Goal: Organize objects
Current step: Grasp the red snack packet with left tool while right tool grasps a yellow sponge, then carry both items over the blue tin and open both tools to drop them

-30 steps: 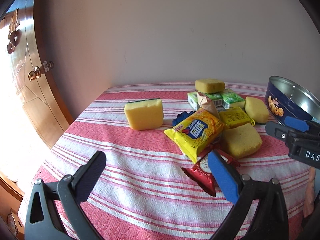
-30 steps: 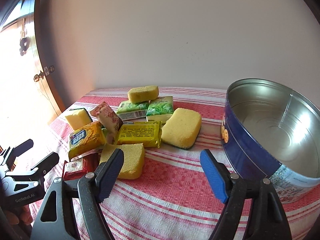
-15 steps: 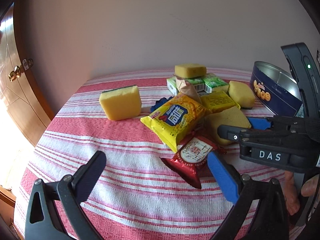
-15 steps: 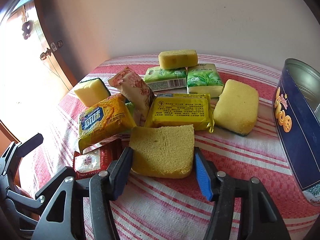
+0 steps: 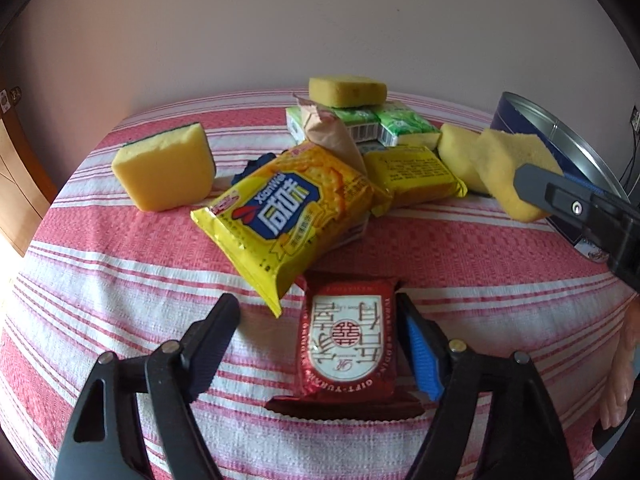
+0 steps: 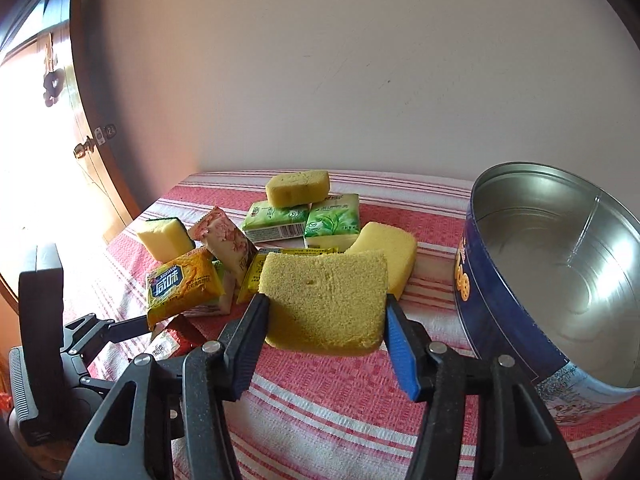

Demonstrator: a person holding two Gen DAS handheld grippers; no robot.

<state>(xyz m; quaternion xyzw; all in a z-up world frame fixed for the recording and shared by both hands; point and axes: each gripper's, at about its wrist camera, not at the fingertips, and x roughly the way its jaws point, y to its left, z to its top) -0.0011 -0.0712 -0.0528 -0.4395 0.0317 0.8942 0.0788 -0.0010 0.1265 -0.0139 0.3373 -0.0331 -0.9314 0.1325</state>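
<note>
Nearest me, my left gripper [image 5: 316,332] was closing its jaws around the red packet [image 5: 346,340], not yet pinching it. My right gripper [image 6: 324,320] held a sponge [image 6: 326,300] clamped and lifted just left of the tin [image 6: 520,320]. The tin looked empty, and farther left of it the pile [image 5: 360,160] of snacks, tissues and sponges waited, so almost everything remained.

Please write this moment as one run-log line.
left gripper: closing around red packet | right gripper: holds sponge | tin: empty
</note>
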